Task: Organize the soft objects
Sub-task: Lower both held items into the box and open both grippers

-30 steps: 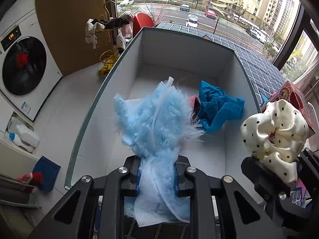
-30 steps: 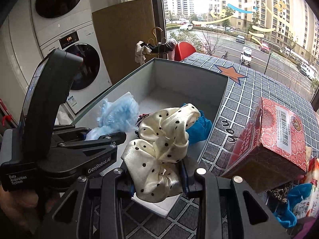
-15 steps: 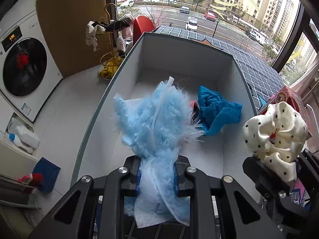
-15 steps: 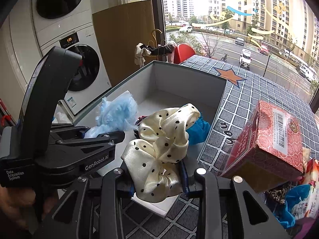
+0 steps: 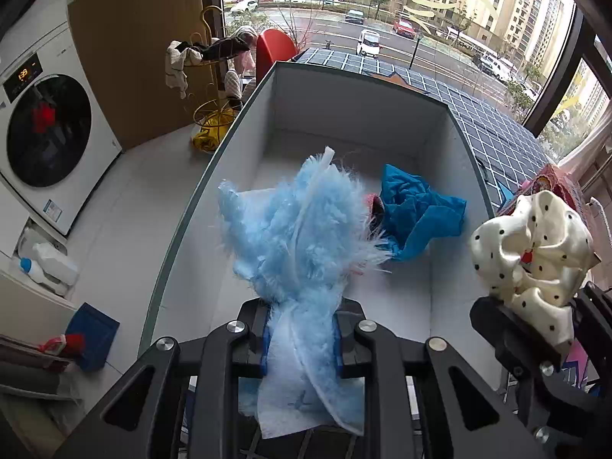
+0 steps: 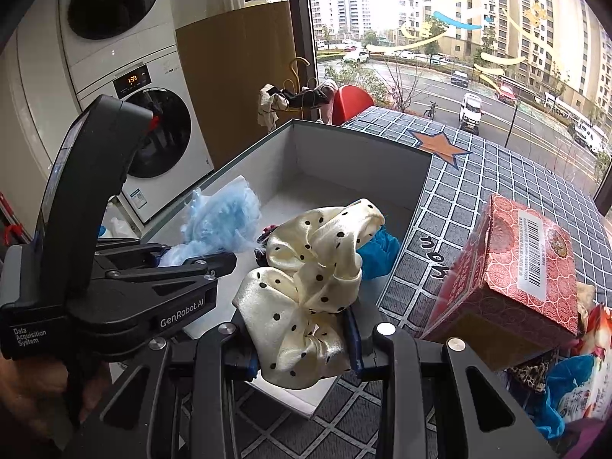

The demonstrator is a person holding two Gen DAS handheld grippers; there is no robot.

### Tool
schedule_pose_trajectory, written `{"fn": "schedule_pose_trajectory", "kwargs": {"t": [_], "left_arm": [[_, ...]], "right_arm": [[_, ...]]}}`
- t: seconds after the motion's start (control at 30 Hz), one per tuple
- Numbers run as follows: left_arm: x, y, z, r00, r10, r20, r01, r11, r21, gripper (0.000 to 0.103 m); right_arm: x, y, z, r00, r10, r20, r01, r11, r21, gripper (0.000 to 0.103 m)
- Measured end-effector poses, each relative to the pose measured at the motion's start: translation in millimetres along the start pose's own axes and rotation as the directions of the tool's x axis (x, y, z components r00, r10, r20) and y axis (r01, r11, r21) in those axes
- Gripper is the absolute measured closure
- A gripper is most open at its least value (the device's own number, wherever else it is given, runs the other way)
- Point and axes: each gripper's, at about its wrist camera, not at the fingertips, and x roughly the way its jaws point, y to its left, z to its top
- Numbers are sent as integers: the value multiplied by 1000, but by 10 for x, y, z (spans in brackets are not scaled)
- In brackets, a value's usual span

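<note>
grippers are both clamping soft, light stuff at the bunched base: left gripper squeezing fluffy light-blue feathery duster cloth, right gripper pinching slippery cream polka-dot satin scrunchie.

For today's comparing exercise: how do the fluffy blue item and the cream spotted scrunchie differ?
The fluffy blue item is feathery, plain pale blue; the scrunchie is smooth, shiny cream with black dots. The left gripper holds the blue item, the right gripper the scrunchie. Both are soft and clamped above the white box.

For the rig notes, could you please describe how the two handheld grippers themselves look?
Both are matte black plastic. The left gripper has a curved pistol-style handle, white lettering "GenRobot.AI" and "Data Acquisition System", and a small red part near the top. The right gripper shows silver screw heads and blue pads. No cables or sleeves visible.
</note>
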Motion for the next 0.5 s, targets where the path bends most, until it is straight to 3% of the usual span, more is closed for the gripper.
{"fn": "schedule_pose_trajectory", "kwargs": {"t": [0.5], "left_arm": [[124,-91,185,1000,31,0,-31,998,53,78]], "right_arm": [[86,-247,456,1000,-14,9,14,999,51,69]]}}
